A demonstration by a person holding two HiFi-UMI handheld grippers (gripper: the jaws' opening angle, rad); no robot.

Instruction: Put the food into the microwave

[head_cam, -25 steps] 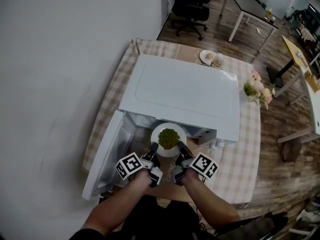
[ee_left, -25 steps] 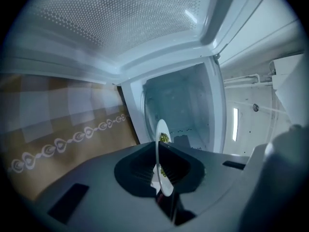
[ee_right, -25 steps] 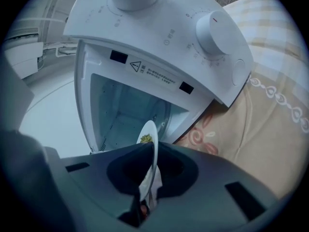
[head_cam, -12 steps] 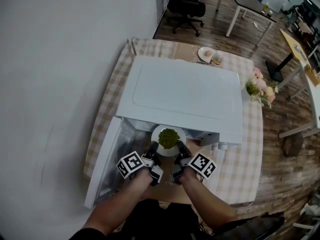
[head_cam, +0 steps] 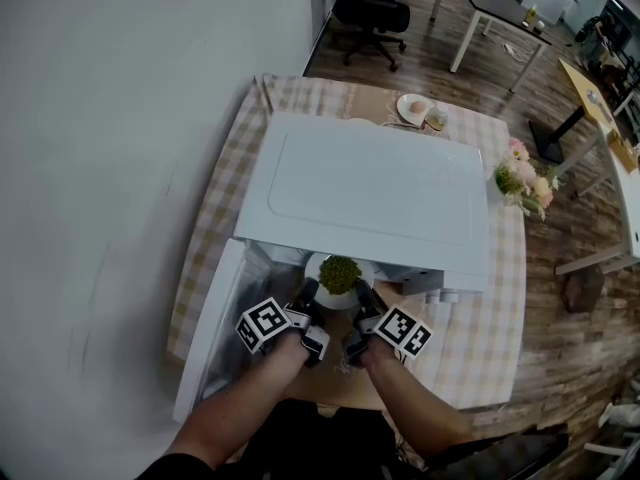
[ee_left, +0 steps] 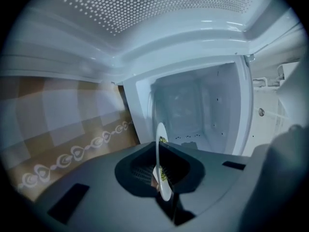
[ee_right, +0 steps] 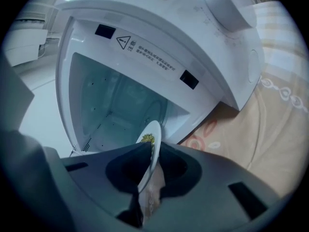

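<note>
A white plate (head_cam: 336, 293) carries a heap of green food (head_cam: 340, 273) and sits level at the mouth of the white microwave (head_cam: 370, 193), its far edge under the top. My left gripper (head_cam: 306, 303) is shut on the plate's near left rim, my right gripper (head_cam: 361, 305) on its near right rim. In the left gripper view the plate (ee_left: 160, 163) shows edge-on between the jaws, with the empty cavity (ee_left: 195, 110) ahead. The right gripper view shows the plate (ee_right: 150, 153) edge-on too, pointing into the cavity (ee_right: 116, 110).
The microwave door (head_cam: 215, 333) hangs open to the left, beside my left arm. The microwave stands on a checked tablecloth (head_cam: 480, 338). A small plate with an egg (head_cam: 414, 109) lies behind the microwave, and a bunch of pink flowers (head_cam: 522, 180) stands at its right.
Both grippers have carried the plate forward, from just in front of the microwave opening to partly under its top edge.
</note>
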